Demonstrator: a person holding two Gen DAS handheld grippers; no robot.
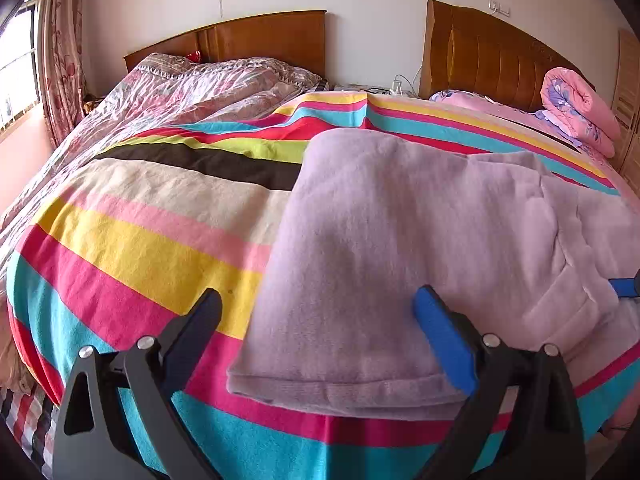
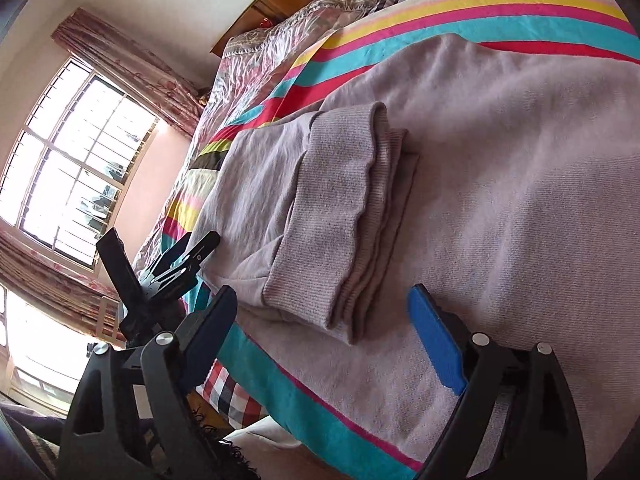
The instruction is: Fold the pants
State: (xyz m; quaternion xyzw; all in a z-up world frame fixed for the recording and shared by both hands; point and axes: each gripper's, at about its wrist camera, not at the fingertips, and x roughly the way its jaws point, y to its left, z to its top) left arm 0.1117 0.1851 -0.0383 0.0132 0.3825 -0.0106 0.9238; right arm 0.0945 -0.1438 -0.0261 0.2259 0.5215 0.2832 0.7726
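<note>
Left gripper [image 1: 316, 306] fingers spread, empty | right gripper [image 2: 322, 304] fingers spread, empty | pants [image 1: 420, 248] folded on bedspread [image 1: 132, 240]

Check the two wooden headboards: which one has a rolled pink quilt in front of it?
The right headboard, the padded, ribbed one. The rolled pink floral quilt sits at its right end. The left headboard is flat-panelled, with only a crumpled patterned duvet below it.

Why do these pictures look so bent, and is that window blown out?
Left wrist view: fisheye bulges the striped bedsheet; the lilac fleece pants are evenly daylit. Right wrist view: the barred window is overexposed white, frame edges dark.
</note>
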